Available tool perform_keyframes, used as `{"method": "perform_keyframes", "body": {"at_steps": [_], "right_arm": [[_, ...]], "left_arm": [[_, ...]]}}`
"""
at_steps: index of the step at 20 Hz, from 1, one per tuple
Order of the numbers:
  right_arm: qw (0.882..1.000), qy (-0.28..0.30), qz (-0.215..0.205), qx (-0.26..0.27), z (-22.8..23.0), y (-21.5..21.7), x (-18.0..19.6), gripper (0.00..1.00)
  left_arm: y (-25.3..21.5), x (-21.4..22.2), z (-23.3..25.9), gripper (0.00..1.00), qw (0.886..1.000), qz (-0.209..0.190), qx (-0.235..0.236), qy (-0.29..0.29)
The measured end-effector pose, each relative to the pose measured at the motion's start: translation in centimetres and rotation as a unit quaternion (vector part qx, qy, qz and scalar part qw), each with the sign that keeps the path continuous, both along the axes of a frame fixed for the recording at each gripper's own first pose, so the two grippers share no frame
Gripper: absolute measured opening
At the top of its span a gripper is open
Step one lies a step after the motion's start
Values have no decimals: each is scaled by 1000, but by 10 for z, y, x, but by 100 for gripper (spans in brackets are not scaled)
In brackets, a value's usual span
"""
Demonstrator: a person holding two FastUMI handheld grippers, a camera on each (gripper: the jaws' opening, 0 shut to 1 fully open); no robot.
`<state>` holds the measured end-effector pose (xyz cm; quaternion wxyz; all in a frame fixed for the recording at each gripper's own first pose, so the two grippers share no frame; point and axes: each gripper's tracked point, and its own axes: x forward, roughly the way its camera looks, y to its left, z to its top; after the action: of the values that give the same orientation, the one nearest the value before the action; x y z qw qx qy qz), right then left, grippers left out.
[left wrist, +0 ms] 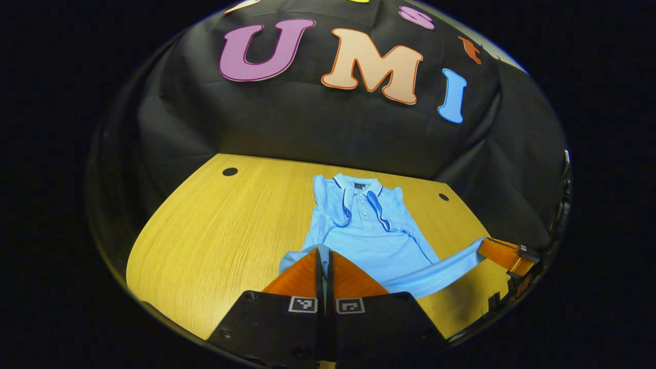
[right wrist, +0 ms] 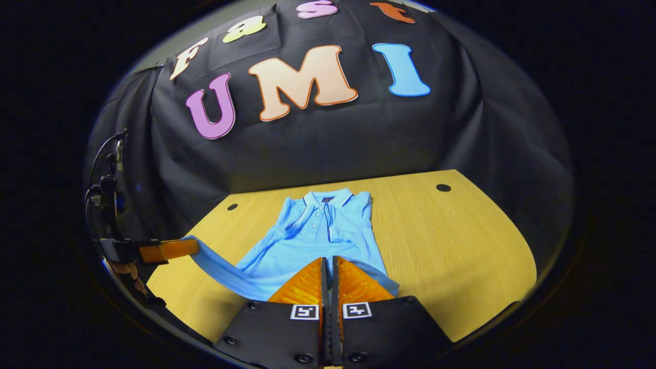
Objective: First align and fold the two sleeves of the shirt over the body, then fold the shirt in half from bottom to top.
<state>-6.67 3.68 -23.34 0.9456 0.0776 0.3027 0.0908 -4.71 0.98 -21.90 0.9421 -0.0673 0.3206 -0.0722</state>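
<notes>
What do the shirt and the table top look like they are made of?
Shirt: soft light blue knit, probably cotton pique; matte, it drapes and sags between the two tools, with a dark-trimmed collar and buttoned placket. Table: yellowish wood-grain top, likely laminate or veneer; fine parallel grain, smooth with a slight sheen, and round dark holes.

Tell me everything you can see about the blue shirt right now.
The light blue polo shirt lies collar-far on the wooden table: dark-trimmed collar, buttoned placket, soft knit-looking cloth, both sleeves folded over the body. Its hem is lifted off the table, stretched between the left gripper and the right gripper, jaws shut on it.
</notes>
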Motion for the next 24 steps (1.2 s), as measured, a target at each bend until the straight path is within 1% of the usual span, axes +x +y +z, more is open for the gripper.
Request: {"method": "perform_keyframes", "body": {"at_steps": [5, 9, 15, 19, 20, 22, 24], "right_arm": [[999, -18, -31, -5, 4, -5, 65, 2], [998, -21, -52, -13, -11, -7, 112, 3], [996, -25, -85, -23, -47, -6, 188, 2], [993, -21, -108, -39, -84, -8, 233, 3], [992, -19, -117, -40, -93, -9, 243, 3], [990, -6, -136, -34, -113, -11, 259, 3], [988, 11, -150, -40, -130, -15, 266, 2]], "left_arm": [[0, 61, -3, 0, 1000, -12, -2, -4], [-1, 114, -8, 0, 1000, -26, -3, -14], [-4, 192, -38, 0, 999, -43, -2, -15], [-7, 243, -63, 0, 998, -52, 5, -24], [-8, 254, -71, 1, 998, -51, 5, -25], [-11, 271, -87, 0, 998, -53, 3, -20], [-15, 284, -104, 0, 999, -51, 0, -18]]}}
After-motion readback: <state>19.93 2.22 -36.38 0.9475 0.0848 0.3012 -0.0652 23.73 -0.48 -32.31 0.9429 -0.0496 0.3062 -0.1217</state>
